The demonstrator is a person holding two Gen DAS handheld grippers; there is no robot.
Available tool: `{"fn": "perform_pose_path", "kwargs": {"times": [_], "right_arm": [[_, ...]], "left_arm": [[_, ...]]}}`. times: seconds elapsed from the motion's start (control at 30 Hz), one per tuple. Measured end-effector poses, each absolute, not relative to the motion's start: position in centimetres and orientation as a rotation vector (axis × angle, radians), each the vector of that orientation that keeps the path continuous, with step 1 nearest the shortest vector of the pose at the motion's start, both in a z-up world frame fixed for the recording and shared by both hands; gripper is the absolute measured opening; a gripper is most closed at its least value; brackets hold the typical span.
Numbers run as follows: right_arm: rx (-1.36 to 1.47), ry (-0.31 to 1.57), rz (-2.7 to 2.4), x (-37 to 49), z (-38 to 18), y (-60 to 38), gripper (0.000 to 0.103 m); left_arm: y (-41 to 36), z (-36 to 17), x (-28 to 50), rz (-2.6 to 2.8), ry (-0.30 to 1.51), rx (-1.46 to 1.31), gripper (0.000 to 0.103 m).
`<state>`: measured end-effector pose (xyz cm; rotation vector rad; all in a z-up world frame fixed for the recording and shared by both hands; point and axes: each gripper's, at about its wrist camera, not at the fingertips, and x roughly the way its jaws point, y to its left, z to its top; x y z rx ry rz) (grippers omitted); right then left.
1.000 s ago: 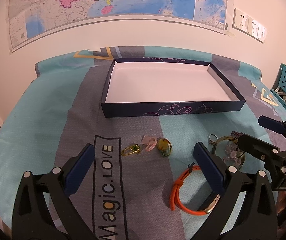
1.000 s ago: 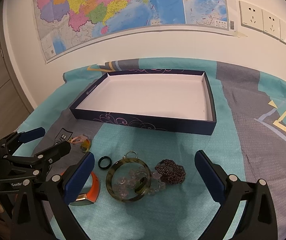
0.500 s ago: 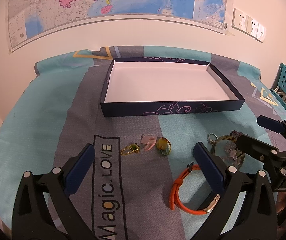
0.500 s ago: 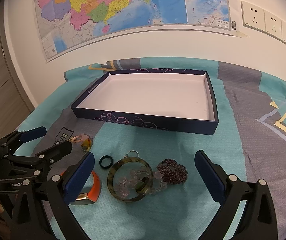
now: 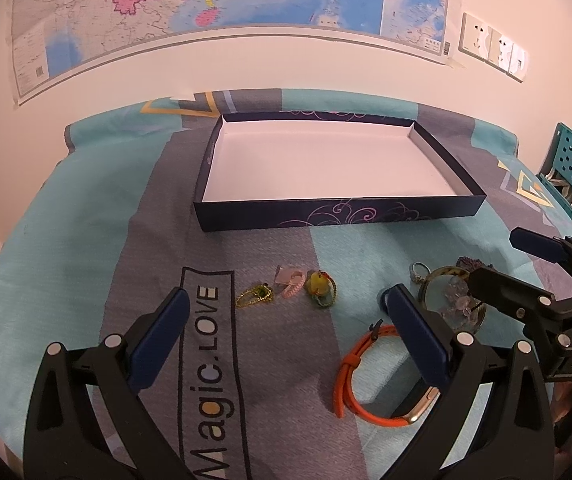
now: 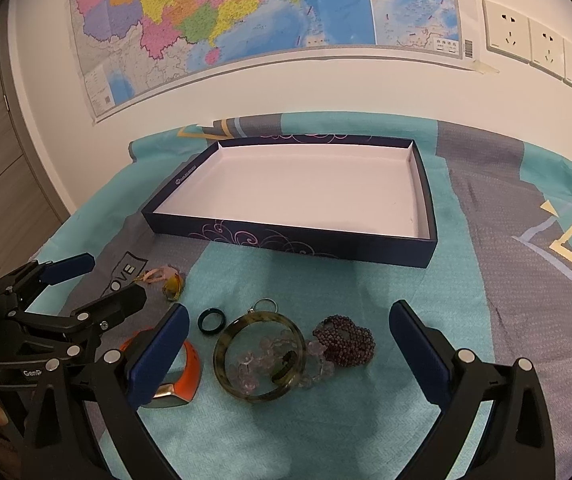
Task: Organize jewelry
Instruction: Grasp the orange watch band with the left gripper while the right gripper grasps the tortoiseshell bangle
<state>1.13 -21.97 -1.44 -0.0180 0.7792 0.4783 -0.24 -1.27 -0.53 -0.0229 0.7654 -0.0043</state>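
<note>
Spread tool (image 6: 288, 344) above bangle (image 6: 261, 355)

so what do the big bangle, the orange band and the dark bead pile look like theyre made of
Bangle: probably glossy translucent stone or resin, olive with dark mottling.
Orange band: matte, bends in a loop, likely silicone; its clasp end shines like gold-toned metal.
Bead pile: small round dark purple beads, stone or glass, can't tell.

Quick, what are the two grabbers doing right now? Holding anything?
Left gripper: open, holding nothing, above the cloth.
Right gripper: open, holding nothing, above the bangle.
</note>
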Motion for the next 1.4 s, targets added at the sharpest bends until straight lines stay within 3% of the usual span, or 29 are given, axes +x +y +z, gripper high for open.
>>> {"fn": "perform_pose_path", "kwargs": {"times": [0.87, 1.07, 1.27, 1.33, 1.4], "right_arm": [[-0.038, 0.793, 0.5, 1.2, -1.5, -22.2, 0.096], [-0.033, 0.811, 0.534, 1.1, -1.7, -22.4, 0.081], [-0.026, 0.828, 0.579, 0.8, -1.8, -22.4, 0.058], [-0.042, 0.831, 0.589, 0.8, -1.9, -22.2, 0.044], [-0.052, 0.84, 0.602, 0.9, -2.0, -22.0, 0.039]], "left_arm": [[-1.5, -1.8, -0.5, -0.088, 0.823, -0.036, 0.097], [-1.8, -2.1, -1.0, -0.137, 0.843, -0.024, 0.097], [-2.5, -2.2, -2.2, -0.232, 0.859, -0.004, 0.091], [-2.6, -2.3, -2.4, -0.266, 0.868, -0.013, 0.09], [-2.6, -2.3, -2.6, -0.305, 0.879, -0.035, 0.084]]}}
